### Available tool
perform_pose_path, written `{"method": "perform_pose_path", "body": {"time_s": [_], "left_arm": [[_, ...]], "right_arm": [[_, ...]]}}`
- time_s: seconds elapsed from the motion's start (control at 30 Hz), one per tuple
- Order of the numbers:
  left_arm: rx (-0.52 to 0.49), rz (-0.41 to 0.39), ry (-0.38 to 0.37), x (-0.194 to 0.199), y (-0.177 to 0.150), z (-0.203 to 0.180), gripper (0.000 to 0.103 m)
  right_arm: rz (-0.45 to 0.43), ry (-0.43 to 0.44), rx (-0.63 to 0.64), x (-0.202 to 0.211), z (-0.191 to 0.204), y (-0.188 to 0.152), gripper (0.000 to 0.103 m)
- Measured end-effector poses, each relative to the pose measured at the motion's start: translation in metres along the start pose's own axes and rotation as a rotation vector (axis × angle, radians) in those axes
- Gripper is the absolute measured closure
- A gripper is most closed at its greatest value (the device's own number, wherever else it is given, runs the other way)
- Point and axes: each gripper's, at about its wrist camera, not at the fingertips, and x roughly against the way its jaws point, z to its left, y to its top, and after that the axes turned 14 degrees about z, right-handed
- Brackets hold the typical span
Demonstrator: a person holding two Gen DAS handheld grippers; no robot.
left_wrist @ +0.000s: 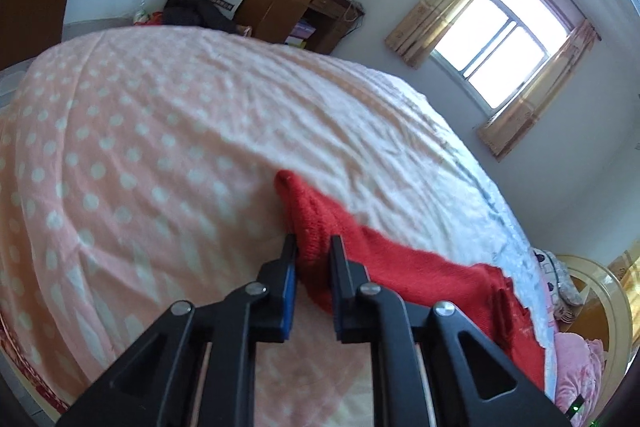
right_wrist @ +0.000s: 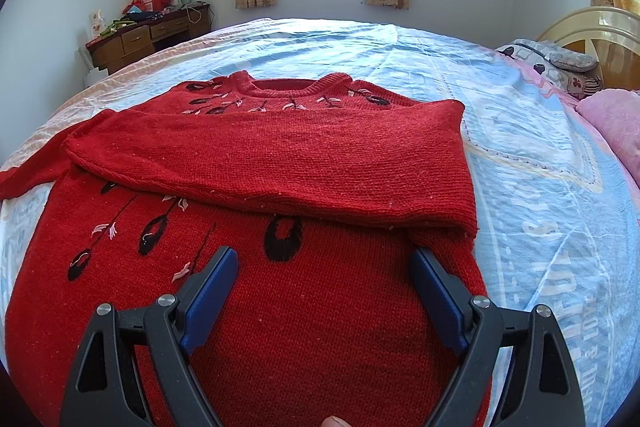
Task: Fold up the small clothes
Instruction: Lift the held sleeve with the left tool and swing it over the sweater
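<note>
In the left wrist view, the left gripper (left_wrist: 313, 247) is pinching a red sleeve (left_wrist: 316, 223) between its narrowed jaws, the knit bunching between the fingers and reaching just past their tips. The sleeve is trailing to the right into the rest of the sweater (left_wrist: 460, 291), which is lying on the near right part of the bed. A pink dotted blanket (left_wrist: 140, 147) is covering the bed to the left and far side of the gripper. A desk (left_wrist: 296, 7) is standing far off by the wall, a window (left_wrist: 508, 39) to its right

In the right wrist view, the right gripper (right_wrist: 324, 263) is hovering with jaws spread wide, gripping nothing. The sweater (right_wrist: 320, 307) is lying flat just beneath and beyond it, collar at the far end, and one sleeve (right_wrist: 280, 155) is lying folded across the chest just beyond the fingertips. A blue sheet (right_wrist: 520, 147) is showing to the right, with a pink pillow (right_wrist: 616, 123) at the far right. A fingertip (right_wrist: 334, 421) is peeking in at the near edge
</note>
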Motion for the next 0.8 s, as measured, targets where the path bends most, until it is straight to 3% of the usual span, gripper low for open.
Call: {"method": "perform_pose_path", "body": {"time_s": [0.3,0.57,0.8], "left_arm": [[-0.036,-0.056,-0.181,0.03,0.028,-0.057,0.089],[-0.141,-0.065,-0.273,0.037,0.037,-0.115,0.089],[-0.189,-0.048,-0.396,0.04,0.043,-0.169,0.089]], "right_arm": [[-0.001,-0.002,-0.001,0.0,0.0,0.0,0.015],[0.0,-0.006,-0.012,0.004,-0.001,0.002,0.015],[-0.113,0.048,-0.043,0.029,-0.003,0.003,0.015]]}}
